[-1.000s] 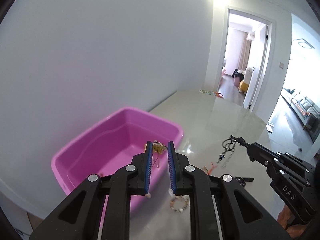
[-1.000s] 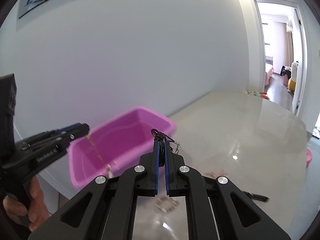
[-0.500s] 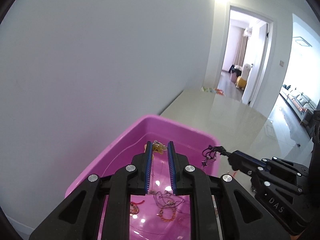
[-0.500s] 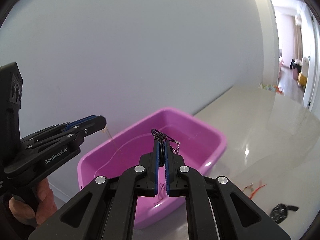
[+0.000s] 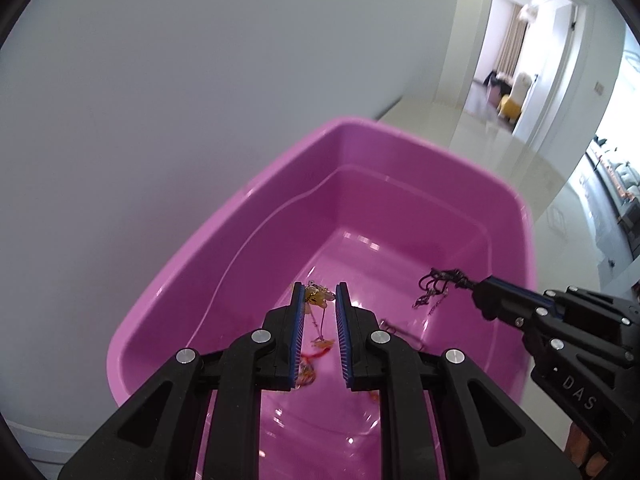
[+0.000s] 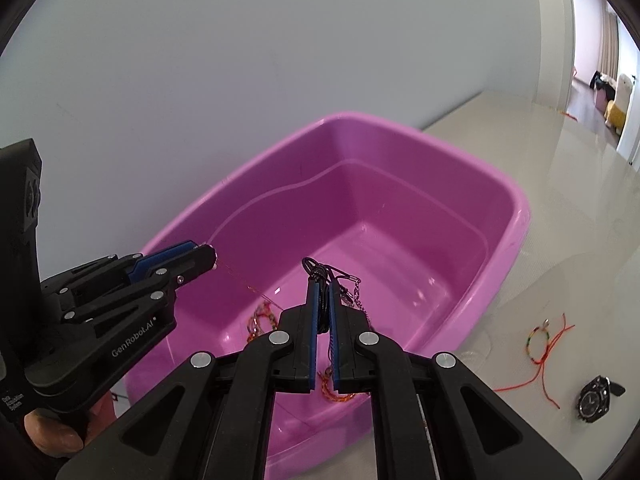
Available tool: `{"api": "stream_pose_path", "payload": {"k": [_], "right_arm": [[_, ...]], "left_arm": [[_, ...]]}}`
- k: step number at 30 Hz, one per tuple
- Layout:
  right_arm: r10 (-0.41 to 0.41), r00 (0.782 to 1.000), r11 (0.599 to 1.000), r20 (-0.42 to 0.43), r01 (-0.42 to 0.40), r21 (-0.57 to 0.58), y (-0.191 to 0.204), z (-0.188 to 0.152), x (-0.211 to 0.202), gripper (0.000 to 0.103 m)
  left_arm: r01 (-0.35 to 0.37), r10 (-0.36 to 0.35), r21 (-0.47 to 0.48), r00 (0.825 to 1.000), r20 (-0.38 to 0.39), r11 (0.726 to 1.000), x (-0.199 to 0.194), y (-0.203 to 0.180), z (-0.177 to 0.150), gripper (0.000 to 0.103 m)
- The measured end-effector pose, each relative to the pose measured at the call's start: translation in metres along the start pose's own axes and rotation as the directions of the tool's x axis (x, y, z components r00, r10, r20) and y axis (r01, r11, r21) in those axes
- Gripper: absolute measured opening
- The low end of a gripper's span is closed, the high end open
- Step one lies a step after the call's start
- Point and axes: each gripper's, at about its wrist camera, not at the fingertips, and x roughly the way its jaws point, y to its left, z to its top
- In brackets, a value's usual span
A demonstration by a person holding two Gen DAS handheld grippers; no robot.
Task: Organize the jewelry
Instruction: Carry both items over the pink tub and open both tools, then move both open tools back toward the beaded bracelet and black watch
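A pink plastic tub (image 5: 400, 152) (image 6: 516, 208) stands by the wall with several bracelets on its floor. My left gripper (image 5: 319, 295) hangs over the tub, its jaws a finger-width apart, with a thin gold necklace (image 5: 316, 298) caught between the tips and dangling down. It also shows in the right wrist view (image 6: 208, 256). My right gripper (image 6: 323, 284) is shut on a black cord necklace with a metal chain (image 6: 344, 280), held over the tub's right half; it also shows in the left wrist view (image 5: 440, 284).
On the glossy table right of the tub lie a red-string beaded bracelet (image 6: 544, 340) and a black wristwatch (image 6: 594, 400). The white wall runs close behind the tub. An open doorway (image 5: 520, 48) is far back right.
Both grippers have moved left from over the table to above the tub, carrying their necklaces, and tilted down into it. Neither has changed its grip.
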Motion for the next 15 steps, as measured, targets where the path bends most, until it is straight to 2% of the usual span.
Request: {"api": "stream_pose_path", "payload": {"k": [5, 6, 7, 8, 9, 11, 15], "right_arm": [[-0.032, 0.999, 0.999, -0.018, 0.032, -0.008, -0.011, 0.000, 0.004, 0.006], [-0.041, 0.999, 0.999, -0.019, 0.041, -0.009, -0.012, 0.000, 0.002, 0.013], [-0.054, 0.998, 0.999, -0.015, 0.053, -0.009, -0.013, 0.000, 0.001, 0.023], [-0.060, 0.998, 0.998, -0.007, 0.060, -0.007, -0.015, 0.000, -0.002, 0.033], [-0.064, 0.998, 0.998, 0.002, 0.064, -0.004, -0.017, 0.000, -0.005, 0.037], [-0.073, 0.997, 0.997, 0.015, 0.074, -0.005, -0.020, -0.001, -0.009, 0.037], [-0.089, 0.996, 0.996, 0.028, 0.089, -0.002, -0.020, -0.005, -0.019, 0.037]], "left_arm": [[0.000, -0.001, -0.009, 0.999, -0.049, 1.000, 0.008, 0.007, -0.003, 0.020], [-0.005, 0.004, -0.013, 0.999, -0.052, 1.000, 0.007, 0.009, -0.005, 0.036], [-0.012, 0.011, -0.019, 0.999, -0.050, 1.000, 0.007, 0.009, -0.005, 0.066], [-0.025, 0.023, -0.028, 0.999, -0.043, 0.999, 0.005, 0.011, -0.006, 0.079], [-0.040, 0.039, -0.042, 0.999, -0.017, 0.998, 0.000, 0.014, -0.008, 0.085], [-0.059, 0.059, -0.043, 0.998, 0.002, 0.997, -0.006, 0.015, -0.009, 0.085], [-0.093, 0.092, -0.067, 0.996, -0.023, 0.993, -0.009, 0.019, -0.012, 0.086]]}}
